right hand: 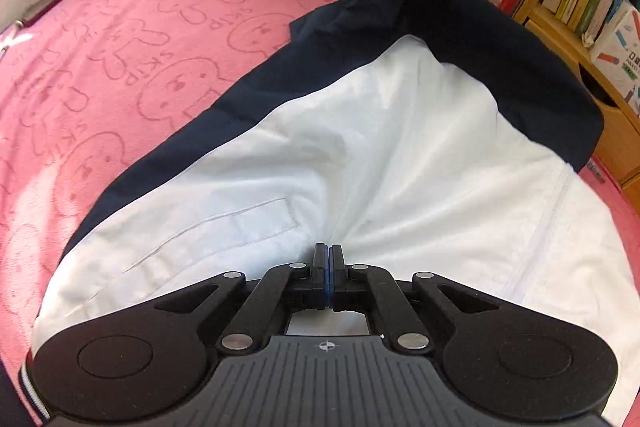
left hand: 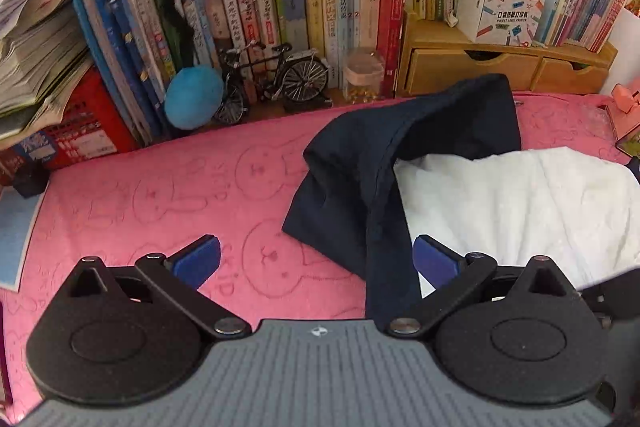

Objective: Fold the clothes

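Left gripper (left hand: 316,259) spread wide, empty, above pink blanket (left hand: 160,187). Navy-and-white garment (left hand: 400,167) at its 2 o'clock, navy edge draped beside right pad. Right gripper (right hand: 329,267) clenched, pinching white garment fabric at 12 o'clock.

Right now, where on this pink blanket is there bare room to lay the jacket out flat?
The pink blanket lies bare left of the navy and white jacket, from the left gripper up to the blue ball and model bicycle. The right side is crowded: the jacket covers it, up against the wooden drawer box.
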The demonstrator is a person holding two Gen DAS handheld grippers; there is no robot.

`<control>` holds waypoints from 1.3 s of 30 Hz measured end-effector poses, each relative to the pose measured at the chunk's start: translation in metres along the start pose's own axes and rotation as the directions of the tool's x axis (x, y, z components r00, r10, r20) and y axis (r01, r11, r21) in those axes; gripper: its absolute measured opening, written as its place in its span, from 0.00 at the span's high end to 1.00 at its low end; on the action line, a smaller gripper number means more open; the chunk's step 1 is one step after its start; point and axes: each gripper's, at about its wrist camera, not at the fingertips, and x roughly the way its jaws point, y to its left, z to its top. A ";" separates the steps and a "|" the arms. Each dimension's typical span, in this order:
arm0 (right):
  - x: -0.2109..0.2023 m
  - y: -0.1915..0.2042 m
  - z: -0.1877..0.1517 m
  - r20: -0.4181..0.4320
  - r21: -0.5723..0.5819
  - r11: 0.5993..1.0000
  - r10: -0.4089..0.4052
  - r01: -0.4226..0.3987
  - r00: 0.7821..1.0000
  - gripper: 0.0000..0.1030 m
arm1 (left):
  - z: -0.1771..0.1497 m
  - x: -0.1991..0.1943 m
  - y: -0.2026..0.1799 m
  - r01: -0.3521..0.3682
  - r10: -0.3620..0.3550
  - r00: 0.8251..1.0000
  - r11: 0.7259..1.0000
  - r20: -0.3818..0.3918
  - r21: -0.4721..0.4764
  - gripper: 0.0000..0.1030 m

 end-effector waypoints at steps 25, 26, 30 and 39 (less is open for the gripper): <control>-0.034 -0.266 -0.051 -0.010 0.459 0.794 -0.444 0.399 0.896 0.27 | 0.090 0.083 -0.001 -0.172 0.177 0.984 0.970 0.015 -0.170 0.99; -0.030 -0.274 -0.048 -0.017 0.460 0.793 -0.442 0.400 0.897 0.27 | 0.091 0.072 0.014 -0.203 0.214 0.976 0.957 0.032 -0.207 0.99; -0.014 -0.289 -0.036 0.001 0.463 0.815 -0.392 0.347 0.920 0.27 | 0.081 0.028 0.078 -0.331 0.370 0.928 0.878 0.052 -0.344 0.99; 0.013 -0.222 -0.010 -0.035 0.351 0.933 -0.070 0.078 0.997 0.82 | 0.000 -0.013 0.121 -0.455 0.443 0.889 0.829 -0.115 -0.326 0.89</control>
